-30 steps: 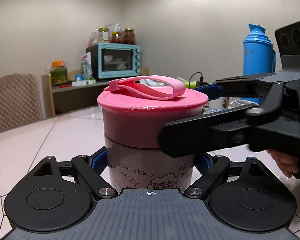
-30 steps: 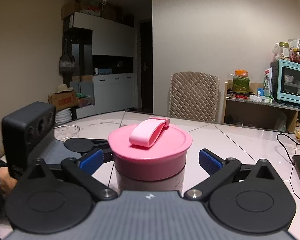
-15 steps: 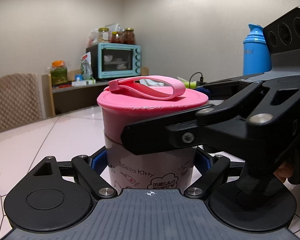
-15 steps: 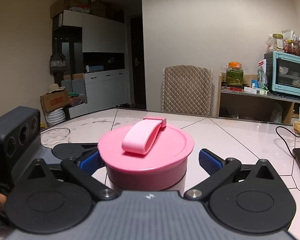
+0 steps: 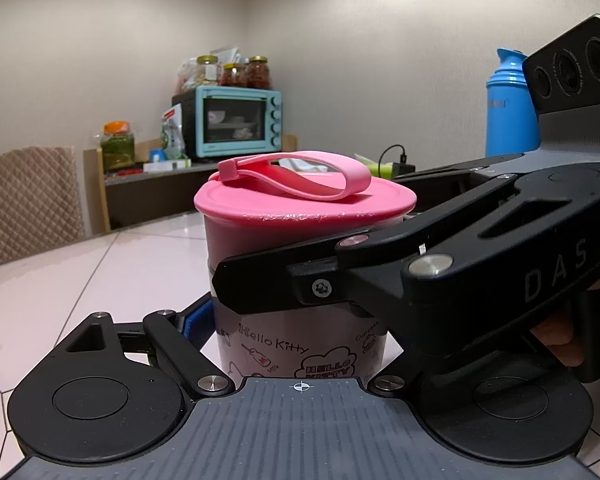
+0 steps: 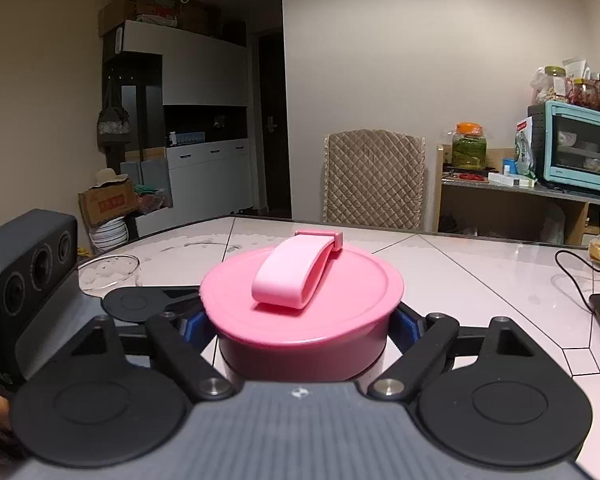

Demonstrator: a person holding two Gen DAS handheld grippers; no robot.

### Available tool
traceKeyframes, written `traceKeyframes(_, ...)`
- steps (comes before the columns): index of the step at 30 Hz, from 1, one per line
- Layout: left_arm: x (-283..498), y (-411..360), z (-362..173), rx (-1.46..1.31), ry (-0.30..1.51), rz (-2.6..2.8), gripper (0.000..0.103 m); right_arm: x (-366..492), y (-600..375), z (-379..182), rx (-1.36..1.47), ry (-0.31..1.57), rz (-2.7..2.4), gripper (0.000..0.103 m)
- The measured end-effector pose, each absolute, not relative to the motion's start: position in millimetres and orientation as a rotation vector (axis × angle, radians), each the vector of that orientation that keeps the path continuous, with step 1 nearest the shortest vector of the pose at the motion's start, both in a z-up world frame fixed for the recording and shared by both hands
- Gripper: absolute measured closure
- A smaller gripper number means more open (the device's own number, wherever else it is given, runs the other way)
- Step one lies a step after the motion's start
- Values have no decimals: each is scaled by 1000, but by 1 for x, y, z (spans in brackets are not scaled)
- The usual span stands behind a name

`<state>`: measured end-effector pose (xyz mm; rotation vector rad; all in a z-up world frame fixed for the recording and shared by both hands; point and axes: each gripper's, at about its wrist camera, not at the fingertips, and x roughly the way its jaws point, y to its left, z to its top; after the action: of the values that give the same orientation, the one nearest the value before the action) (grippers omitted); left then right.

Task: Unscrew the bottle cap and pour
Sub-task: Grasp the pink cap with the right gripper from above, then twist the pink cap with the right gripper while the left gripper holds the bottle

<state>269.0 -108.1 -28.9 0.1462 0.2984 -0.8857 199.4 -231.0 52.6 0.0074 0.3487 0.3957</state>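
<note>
Left gripper [image 5: 296, 322] jaws clamp the Hello Kitty bottle [image 5: 300, 344]; right gripper [image 6: 300, 326] jaws clamp its pink strap-topped cap [image 6: 302, 292].

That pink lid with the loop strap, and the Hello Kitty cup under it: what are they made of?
The pink lid looks like moulded plastic: even colour, soft sheen, thin rim. Its loop strap bends into a curve, so likely flexible silicone or soft plastic, matte. The cup has a pale, smooth wall with printed cartoons; plastic or coated metal, the pictures cannot settle which.
</note>
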Motion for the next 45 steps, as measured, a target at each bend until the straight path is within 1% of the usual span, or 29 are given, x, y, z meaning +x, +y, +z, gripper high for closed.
traceKeyframes(12, 270, -108, -30, 147, 299, -886, 13, 206, -252, 51, -24, 329, 543, 17)
traceKeyframes(26, 270, -108, -29, 147, 299, -887, 13, 233, -290, 57, -94, 337, 902, 17)
traceKeyframes(32, 269, -109, -29, 144, 301, -890, 13, 230, -293, 61, -88, 338, 911, 17)
traceKeyframes(35, 269, -110, -29, 145, 301, -890, 13, 222, -292, 62, -53, 340, 858, 7)
traceKeyframes(45, 270, -112, -29, 146, 300, -888, 13, 174, -273, 70, 12, 315, 544, 3)
